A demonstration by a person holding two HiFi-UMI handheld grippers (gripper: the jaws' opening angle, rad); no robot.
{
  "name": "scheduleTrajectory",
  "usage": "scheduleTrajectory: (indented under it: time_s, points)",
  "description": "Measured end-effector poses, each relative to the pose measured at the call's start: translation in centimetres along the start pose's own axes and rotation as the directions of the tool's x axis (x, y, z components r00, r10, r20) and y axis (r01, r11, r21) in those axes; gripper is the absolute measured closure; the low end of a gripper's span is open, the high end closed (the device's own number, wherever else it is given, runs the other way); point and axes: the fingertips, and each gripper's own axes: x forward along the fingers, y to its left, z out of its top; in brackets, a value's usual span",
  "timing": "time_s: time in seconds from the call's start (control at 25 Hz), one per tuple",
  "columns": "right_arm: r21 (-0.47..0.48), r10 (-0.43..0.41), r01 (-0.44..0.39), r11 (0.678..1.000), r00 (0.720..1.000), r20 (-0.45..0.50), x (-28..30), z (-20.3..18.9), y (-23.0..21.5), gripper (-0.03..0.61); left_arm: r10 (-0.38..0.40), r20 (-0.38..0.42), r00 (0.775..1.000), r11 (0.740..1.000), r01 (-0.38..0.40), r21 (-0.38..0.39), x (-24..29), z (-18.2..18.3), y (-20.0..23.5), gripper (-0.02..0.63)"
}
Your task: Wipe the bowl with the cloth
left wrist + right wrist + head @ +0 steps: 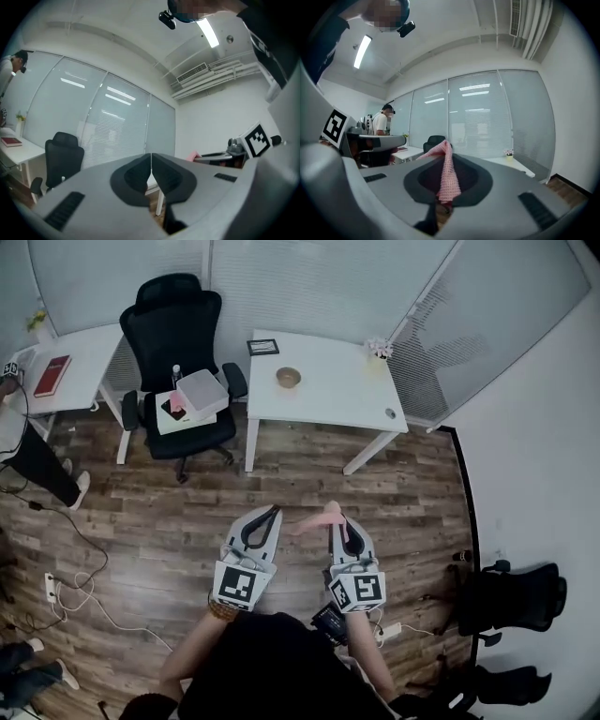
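While the person stood on the wooden floor (pixel 169 521), well back from the white surface (pixel 328 409), the bowl (pixel 288 378) sat on that surface toward its far-left part, well apart from both tools. The left hand-held gripper (pixel 265 516) was held out low in front of the body. Its jaws were pressed together with nothing between them, and its own view showed the two dark pads meeting along a thin line. Just beside it, the right hand-held gripper (pixel 336 519) pointed the same way and pinched the pink cloth (pixel 316 518). In the right gripper view the knitted fabric ran up between the pads and stuck out past the tips. In the head view its free end trailed toward the left hand-held gripper. A small framed picture (pixel 262 347) lay at the surface's far-left corner and a little pot of flowers (pixel 379 348) stood near its far-right corner. A black office chair (pixel 178 343) beside the surface carried a white box (pixel 199 395), and a second white surface (pixel 84 352) at the left bore a red book (pixel 52 376).
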Motion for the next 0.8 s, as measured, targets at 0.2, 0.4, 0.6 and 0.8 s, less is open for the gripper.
scheduleTrajectory:
  time_s: [0.2, 0.4, 0.6, 0.8]
  points:
    - [-0.038, 0.015, -0.017, 0.999, 0.999, -0.04, 6.2, 0.2, -0.1, 0.56, -0.042, -0.039, 0.998, 0.998, 0.04, -0.051, 3.6, -1.6, 5.3, 0.6]
    - [-0.033, 0.029, -0.03, 0.999, 0.999, -0.031, 10.1, 1.0, -1.9, 0.56, -0.03, -0.093, 0.995, 0.998, 0.024, -0.061, 7.1, -3.5, 8.0, 0.6]
    - [0.031, 0.036, -0.036, 0.999, 0.999, 0.005, 16.0, 1.1, -6.1, 0.56, -0.049, -0.158, 0.986, 0.996, 0.036, -0.086, 12.5, -6.3, 9.8, 0.6]
    - [0.073, 0.12, -0.121, 0.99, 0.993, 0.012, 21.9, -0.2, -9.9, 0.56, 0.014, -0.206, 0.979, 0.997, -0.029, -0.073, 19.3, -7.8, 12.1, 0.6]
